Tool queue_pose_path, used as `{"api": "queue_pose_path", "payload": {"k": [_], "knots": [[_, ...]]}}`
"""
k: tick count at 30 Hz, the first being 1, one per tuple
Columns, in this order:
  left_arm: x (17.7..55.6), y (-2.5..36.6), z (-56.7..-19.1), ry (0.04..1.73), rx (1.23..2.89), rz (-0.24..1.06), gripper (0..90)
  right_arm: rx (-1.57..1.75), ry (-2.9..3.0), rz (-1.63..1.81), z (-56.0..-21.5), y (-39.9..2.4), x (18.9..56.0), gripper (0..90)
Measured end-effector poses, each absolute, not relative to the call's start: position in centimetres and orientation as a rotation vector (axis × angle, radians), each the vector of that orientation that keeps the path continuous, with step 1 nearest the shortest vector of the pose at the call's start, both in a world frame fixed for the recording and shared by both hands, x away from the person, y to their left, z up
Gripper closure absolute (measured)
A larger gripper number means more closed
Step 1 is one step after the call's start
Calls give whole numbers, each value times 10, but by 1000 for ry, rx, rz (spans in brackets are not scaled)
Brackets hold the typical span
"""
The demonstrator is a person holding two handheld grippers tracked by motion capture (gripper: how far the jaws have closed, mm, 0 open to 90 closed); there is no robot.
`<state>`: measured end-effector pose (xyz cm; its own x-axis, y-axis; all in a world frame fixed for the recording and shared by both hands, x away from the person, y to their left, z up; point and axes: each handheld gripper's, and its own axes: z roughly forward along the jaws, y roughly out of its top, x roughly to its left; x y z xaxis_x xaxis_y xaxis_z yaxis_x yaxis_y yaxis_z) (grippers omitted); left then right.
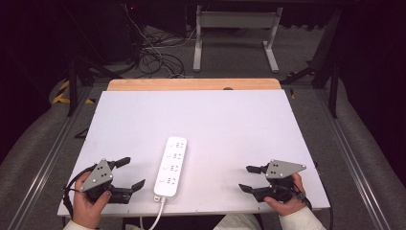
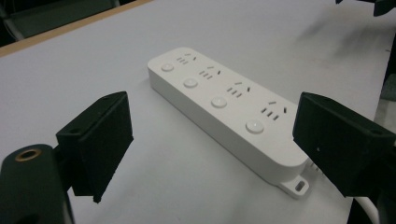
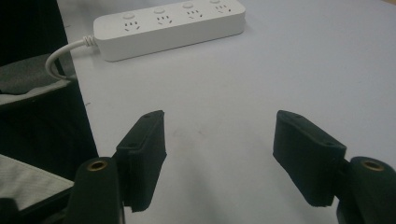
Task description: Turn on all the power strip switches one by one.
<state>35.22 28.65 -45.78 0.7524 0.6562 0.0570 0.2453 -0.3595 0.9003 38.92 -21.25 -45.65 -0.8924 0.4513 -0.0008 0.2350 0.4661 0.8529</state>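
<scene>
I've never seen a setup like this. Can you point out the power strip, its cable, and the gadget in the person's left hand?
power strip (image 1: 171, 166), high view, middle of its white top face.
cable (image 1: 158, 215), high view, white cord leaving the strip's near end.
left gripper (image 1: 127, 173), high view, midway between its open jaws.

This looks like a lab or recording room rather than a home. A plain white tabletop (image 1: 201, 120) with a wooden far edge stands on grey carpet (image 1: 28, 153), flanked by metal floor rails (image 1: 52, 153). Beyond it, loose cables (image 1: 153, 57) tangle on the floor by a bare grey bench frame (image 1: 237, 28), black stand legs and yellow-black hazard tape (image 1: 61, 92), with dark surroundings.
</scene>
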Motion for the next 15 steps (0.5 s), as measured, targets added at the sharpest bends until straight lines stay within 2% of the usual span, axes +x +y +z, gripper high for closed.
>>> {"api": "queue_pose_path", "payload": {"k": [9,15], "knots": [[348,304,-478,720,1948,537,121,593,2482,1400,-456,-214,389,349],[342,306,-484,738,1930,495,121,599,2475,1406,-455,-216,389,349]]}}
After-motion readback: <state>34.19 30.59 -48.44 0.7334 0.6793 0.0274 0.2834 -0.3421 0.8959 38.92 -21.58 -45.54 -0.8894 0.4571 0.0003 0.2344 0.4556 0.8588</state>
